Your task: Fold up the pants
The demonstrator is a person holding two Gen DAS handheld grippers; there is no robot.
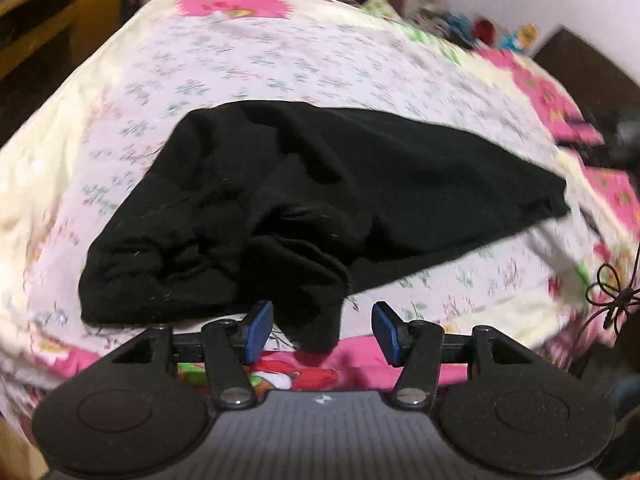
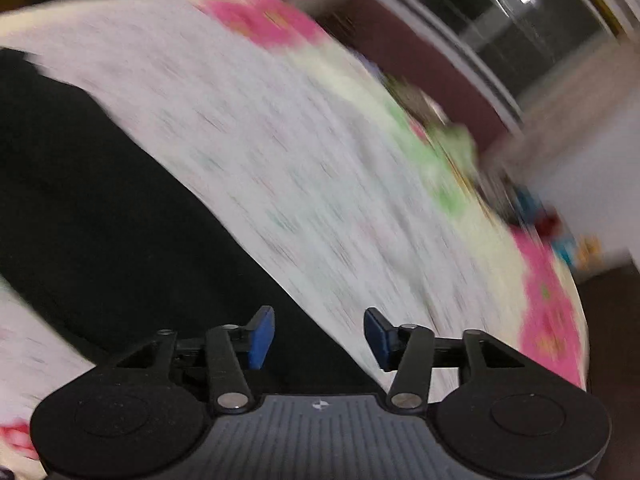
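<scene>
Black pants [image 1: 304, 200] lie rumpled on a flowered bedsheet [image 1: 248, 60], with a bunched end near the front left and a flatter part reaching right. My left gripper [image 1: 322, 332] is open, and a hanging corner of the black cloth sits between its blue pads [image 1: 258, 330] without being pinched. In the blurred right wrist view the pants [image 2: 100, 220] fill the left side. My right gripper [image 2: 320, 336] is open and empty, just above the edge of the black cloth on the sheet [image 2: 320, 140].
A wooden shelf [image 1: 44, 20] stands at the far left beyond the bed. Small colourful toys [image 1: 496, 34] sit at the far right corner of the bed. A thin black cord [image 1: 612, 292] hangs at the right. A dark headboard [image 2: 420, 64] and white wall lie beyond.
</scene>
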